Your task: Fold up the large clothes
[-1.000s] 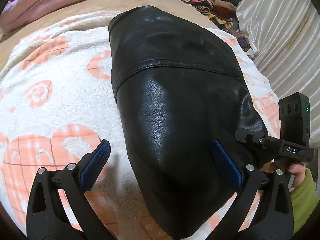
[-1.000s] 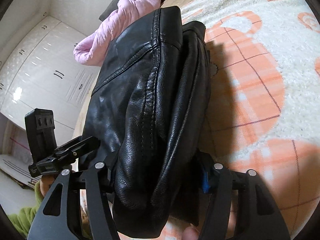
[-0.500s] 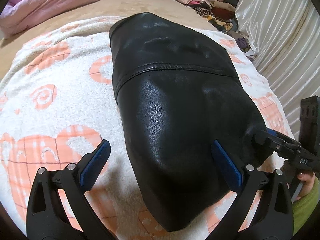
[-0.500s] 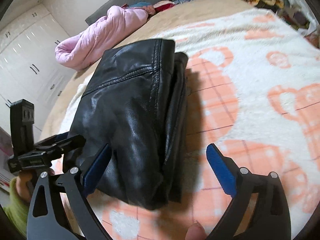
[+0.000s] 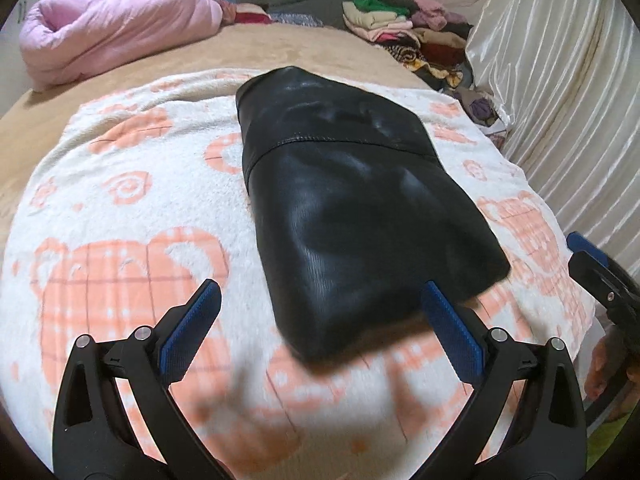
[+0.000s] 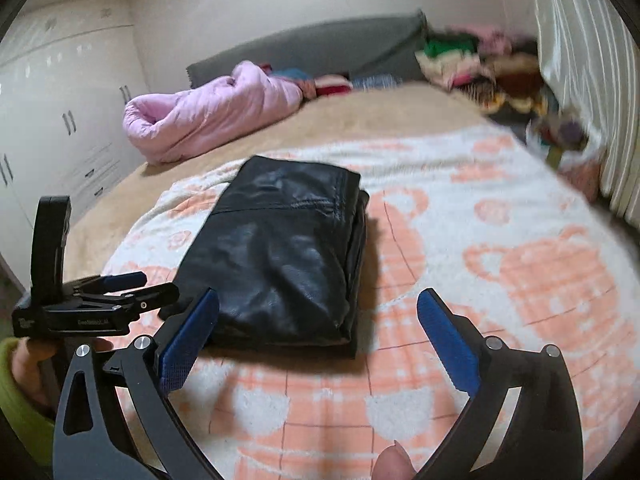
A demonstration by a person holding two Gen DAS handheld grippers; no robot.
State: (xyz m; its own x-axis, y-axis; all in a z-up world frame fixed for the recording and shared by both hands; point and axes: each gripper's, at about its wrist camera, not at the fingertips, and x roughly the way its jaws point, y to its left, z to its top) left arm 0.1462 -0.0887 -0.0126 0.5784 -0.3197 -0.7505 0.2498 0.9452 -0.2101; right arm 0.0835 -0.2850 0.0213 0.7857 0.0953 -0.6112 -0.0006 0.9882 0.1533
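A black leather jacket (image 5: 352, 208) lies folded in a compact bundle on a white blanket with orange patterns (image 5: 120, 240). My left gripper (image 5: 320, 286) hovers open over the jacket's near end, its blue pads apart from the leather. In the right wrist view the same jacket (image 6: 280, 256) sits ahead and slightly left. My right gripper (image 6: 318, 294) is lifted clear of it and its jaws are opening with nothing between them. The left gripper (image 6: 132, 284) shows at the jacket's left corner, and the right gripper's tip (image 5: 588, 252) shows at the right edge of the left view.
The blanket (image 6: 500, 240) covers a tan bed. A pink quilt (image 5: 112, 36) lies rolled at the far left, and a stack of folded clothes (image 5: 400, 28) sits at the far right. A shiny curtain (image 5: 560, 80) lines the right side, white wardrobes (image 6: 52, 120) the left.
My right gripper let go of the jacket's edge, spread wide and rose back from it. My left gripper drew back and up. The jacket now rests flat on the blanket.
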